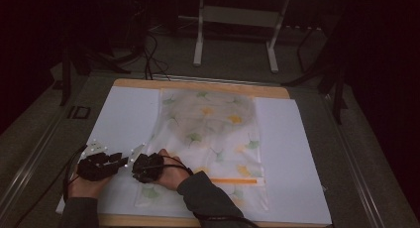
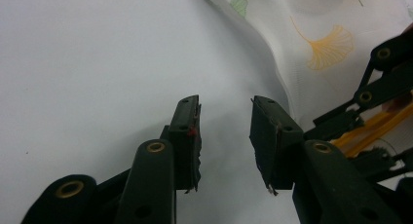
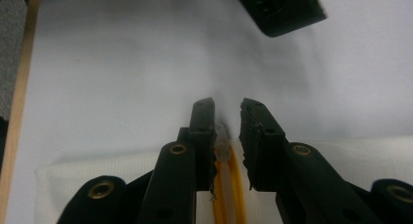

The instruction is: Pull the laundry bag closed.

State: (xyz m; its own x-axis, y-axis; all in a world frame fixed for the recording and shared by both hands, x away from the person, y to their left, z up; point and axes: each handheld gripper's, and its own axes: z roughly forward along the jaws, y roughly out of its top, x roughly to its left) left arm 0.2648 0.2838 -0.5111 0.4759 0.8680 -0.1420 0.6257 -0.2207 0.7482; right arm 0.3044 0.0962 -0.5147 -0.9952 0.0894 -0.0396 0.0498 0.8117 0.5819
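The bag lies flat mid-bench on the white sheet, zipper along its near end. Right tongs straddle the zipper's left end, narrowly parted, not pinching. Left tongs sit wide over bare sheet just left.

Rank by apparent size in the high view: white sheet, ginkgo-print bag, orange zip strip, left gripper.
1. white sheet
2. ginkgo-print bag
3. left gripper and orange zip strip: close; the gripper is bulkier, the strip longer but thin, so unranked.
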